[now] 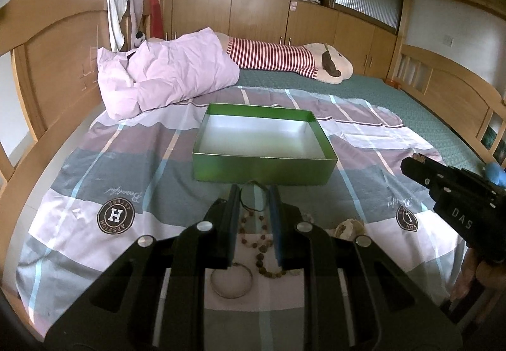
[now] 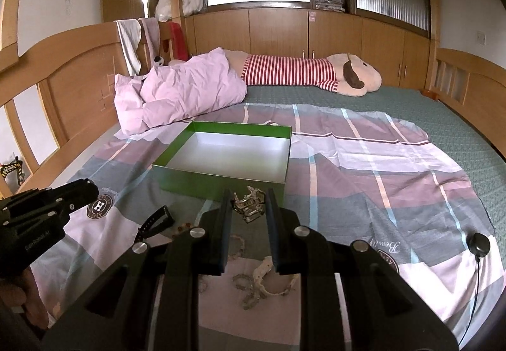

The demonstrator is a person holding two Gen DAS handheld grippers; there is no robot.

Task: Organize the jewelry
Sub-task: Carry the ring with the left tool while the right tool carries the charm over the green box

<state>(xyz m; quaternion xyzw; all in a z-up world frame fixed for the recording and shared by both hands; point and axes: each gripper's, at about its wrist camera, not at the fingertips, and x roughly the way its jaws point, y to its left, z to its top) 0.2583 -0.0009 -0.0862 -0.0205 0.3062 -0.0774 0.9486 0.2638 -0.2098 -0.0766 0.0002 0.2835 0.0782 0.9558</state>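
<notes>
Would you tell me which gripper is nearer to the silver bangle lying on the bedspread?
Left. The left gripper hovers right above the silver bangle; the right gripper is off to the bangle's right, above the bedspread.

Left hand-held gripper (image 1: 253, 192) is hanging low over a plaid sheet (image 1: 95, 167) on the bed, jaws narrowly apart w/ a thin black cord (image 1: 251, 208) between the tips; can't tell if the pads are pinching it. A beaded necklace (image 1: 257, 243) and a metal bangle (image 1: 231, 283) are lying on the sheet below. An open green box (image 1: 264, 172) is sitting just beyond the tips, nothing showing inside. Right hand-held gripper (image 1: 414, 161) is poking in from the right edge. A pink pillow (image 1: 167, 72) and striped plush toy (image 1: 284, 58) are lying further back.
</notes>
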